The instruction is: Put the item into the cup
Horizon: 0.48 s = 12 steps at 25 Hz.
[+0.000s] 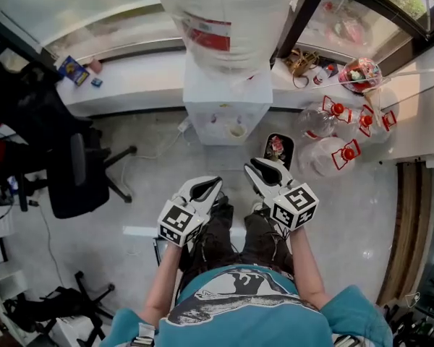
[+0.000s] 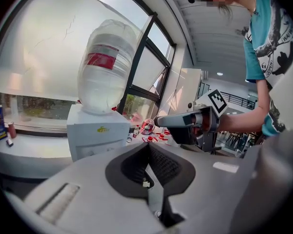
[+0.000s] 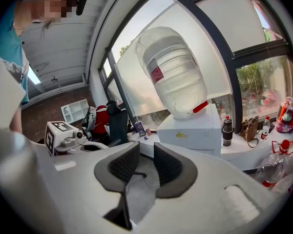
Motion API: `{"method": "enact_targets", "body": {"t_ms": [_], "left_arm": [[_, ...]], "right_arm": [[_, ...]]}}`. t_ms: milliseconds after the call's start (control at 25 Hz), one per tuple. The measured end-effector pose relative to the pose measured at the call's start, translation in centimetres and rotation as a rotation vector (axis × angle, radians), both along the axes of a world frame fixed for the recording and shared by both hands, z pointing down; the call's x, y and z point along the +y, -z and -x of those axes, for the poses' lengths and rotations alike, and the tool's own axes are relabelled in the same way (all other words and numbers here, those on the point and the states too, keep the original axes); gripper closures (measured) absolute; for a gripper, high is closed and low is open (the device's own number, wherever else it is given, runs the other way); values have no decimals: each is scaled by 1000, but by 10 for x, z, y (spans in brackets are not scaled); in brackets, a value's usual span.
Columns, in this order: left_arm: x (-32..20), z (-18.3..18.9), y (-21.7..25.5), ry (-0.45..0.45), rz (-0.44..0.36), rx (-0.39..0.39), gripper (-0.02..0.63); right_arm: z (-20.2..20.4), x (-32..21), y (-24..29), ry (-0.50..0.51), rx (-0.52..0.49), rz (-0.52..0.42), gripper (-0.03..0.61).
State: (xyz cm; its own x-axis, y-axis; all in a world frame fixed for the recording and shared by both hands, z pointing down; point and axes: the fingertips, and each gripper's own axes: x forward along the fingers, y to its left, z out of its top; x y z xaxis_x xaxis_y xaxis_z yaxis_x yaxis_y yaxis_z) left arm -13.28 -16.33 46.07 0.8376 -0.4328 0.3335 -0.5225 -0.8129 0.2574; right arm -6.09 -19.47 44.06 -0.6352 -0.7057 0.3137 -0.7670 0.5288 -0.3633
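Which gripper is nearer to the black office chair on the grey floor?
Left. In the head view the left gripper is to the right of the black office chair; the right gripper lies farther right, beyond it.

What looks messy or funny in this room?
The clear water jugs with red handles stand out. They lie tipped over in a heap on the floor, right of the water dispenser, instead of standing up. The bottle on top of the dispenser is wrapped in plastic film, which also looks unusual.
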Motion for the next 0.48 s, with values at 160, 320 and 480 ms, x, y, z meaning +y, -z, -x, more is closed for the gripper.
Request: {"method": "enact_targets", "body": {"t_ms": [160,320,480], "left_arm": [[7,-4,-2,-9,-5,-9,601],[9,-9,6,17,-22,-2,601],[14,-21,19,35,-52,3,601]], "right_arm": [[2,14,8,31,13,-4,489],[0,27,14,58,15,-10,491],[-12,42,20,68,8,-22,500]]}}
